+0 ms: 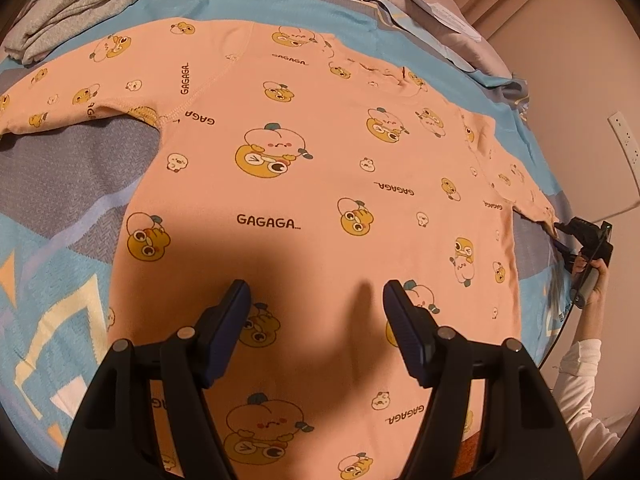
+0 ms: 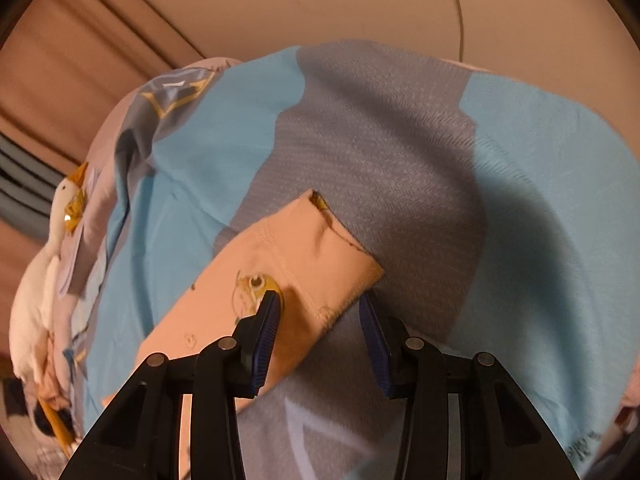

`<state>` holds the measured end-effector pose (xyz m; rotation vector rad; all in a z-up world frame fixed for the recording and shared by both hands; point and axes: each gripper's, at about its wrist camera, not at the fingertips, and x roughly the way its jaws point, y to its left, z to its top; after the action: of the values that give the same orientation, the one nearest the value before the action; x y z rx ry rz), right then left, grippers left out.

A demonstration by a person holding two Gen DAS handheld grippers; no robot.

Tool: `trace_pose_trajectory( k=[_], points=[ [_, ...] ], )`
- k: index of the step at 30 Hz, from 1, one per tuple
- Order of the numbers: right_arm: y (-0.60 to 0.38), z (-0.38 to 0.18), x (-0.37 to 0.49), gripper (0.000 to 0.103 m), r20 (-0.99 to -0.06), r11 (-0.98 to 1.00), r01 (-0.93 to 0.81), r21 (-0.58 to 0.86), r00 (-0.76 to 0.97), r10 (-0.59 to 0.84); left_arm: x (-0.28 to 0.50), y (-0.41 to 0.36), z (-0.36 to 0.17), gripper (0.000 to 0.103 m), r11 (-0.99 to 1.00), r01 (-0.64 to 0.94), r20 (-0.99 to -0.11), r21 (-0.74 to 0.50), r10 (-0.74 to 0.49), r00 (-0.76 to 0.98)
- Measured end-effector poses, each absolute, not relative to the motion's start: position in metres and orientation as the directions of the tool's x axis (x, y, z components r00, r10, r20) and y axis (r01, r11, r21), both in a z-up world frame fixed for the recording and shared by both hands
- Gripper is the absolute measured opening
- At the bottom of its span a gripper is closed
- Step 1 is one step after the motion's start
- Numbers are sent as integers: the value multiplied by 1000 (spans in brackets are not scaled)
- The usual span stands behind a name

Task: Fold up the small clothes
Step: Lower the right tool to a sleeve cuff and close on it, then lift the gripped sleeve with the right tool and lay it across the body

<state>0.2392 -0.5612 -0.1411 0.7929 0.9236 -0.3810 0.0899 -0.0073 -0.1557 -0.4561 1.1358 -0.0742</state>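
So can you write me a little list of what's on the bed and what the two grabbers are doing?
surface: bedspread, blue and grey patches
main garment: pink shirt printed with ducks and GAGAGA, spread flat, both sleeves out
other clothes: grey clothes piled at the far corner
toy: white goose at the bed's edge
left gripper: open, over the shirt's lower part
right gripper: at the sleeve cuff, one finger on the cloth, jaws not yet pinched
folding: not started
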Motion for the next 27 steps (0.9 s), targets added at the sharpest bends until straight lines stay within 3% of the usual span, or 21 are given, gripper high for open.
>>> trace_pose_trajectory(
  k=[3,5,10,16,23,27],
  points=[
    [-563,-139,243,14,-822,681,596,425,569,14,91,-7,-156,68,902,-175,-854,-394,-289,432],
    [-565,-134,243,9,-807,686,580,439,590,17,92,-6,-156,68,901,-177,-854,-395,-289,433],
    [-577,-123,228,6,-770,685,578,443,637,-40,91,-7,-156,68,902,-179,-853,-392,-284,438],
    [-567,-131,236,5,-813,735,602,312,570,-122,96,-5,-151,68,902,-178,-849,-394,-283,446],
    [-540,-57,233,5,-719,807,511,296,675,-164,95,1,-128,68,913,-170,-825,-370,-239,512],
    [-509,-16,230,5,-656,860,405,312,746,-113,92,7,-116,68,917,-178,-811,-358,-211,545]
  ],
)
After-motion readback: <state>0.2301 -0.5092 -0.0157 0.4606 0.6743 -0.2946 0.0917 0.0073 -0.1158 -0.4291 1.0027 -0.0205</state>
